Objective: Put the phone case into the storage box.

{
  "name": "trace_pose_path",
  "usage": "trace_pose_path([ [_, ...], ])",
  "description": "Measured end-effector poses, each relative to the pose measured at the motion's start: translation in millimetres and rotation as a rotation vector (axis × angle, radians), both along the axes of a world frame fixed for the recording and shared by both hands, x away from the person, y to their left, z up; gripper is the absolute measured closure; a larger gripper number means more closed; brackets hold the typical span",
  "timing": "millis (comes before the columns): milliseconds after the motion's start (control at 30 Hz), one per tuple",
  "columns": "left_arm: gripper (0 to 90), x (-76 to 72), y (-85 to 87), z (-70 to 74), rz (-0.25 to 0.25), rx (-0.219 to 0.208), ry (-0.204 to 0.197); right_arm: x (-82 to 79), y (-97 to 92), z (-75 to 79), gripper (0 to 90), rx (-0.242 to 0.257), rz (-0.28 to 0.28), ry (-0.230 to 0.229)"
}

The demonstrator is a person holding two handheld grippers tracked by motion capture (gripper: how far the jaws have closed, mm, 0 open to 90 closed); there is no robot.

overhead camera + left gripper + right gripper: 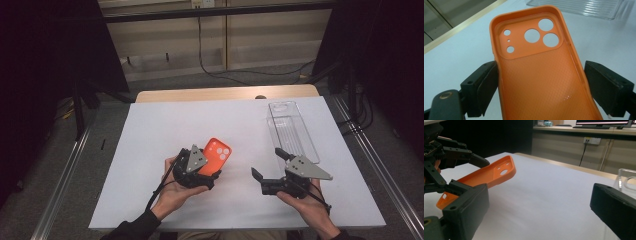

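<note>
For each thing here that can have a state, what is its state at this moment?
Orange phone case: empty, inner side toward the camera, held off the table between the fingers.
Left gripper: shut on the orange phone case.
Right gripper: open, holds nothing.
Clear plastic tray: empty, lying flat on the white table.

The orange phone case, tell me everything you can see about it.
The orange phone case is empty, its hollow inside facing up, with a fine dotted texture and a raised camera panel with three large holes and smaller ones. It looks like soft matte silicone. The left gripper is closed on its long sides, holding it tilted above the white table, camera end higher and pointing away from the person.
</note>
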State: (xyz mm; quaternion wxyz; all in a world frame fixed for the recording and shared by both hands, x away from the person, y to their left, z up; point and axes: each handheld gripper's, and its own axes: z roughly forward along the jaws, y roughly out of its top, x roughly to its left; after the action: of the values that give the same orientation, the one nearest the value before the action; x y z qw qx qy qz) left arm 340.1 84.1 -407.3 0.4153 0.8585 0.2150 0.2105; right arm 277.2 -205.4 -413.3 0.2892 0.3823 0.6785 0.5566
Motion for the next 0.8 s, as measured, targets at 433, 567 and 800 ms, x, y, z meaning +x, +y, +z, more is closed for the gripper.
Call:
trace_pose_path([
  [433, 13.7, -2.6, -9.8, -1.8, -0.001, 0.003, -0.024, 13.7, 3.5, 5.8, 4.4, 0.042, -0.054, 0.129],
  [567, 13.7, -3.5, -12.2, -1.6, -0.002, 0.007, -0.035, 17.4, 3.6, 9.1, 4.4, 0.024, -0.059, 0.175],
  [800, 13.7, -5.0, -15.3, -3.4, 0.0, 0.01, -0.053, 25.7, 7.9, 17.6, 5.8, -0.006, -0.008, 0.285],
])
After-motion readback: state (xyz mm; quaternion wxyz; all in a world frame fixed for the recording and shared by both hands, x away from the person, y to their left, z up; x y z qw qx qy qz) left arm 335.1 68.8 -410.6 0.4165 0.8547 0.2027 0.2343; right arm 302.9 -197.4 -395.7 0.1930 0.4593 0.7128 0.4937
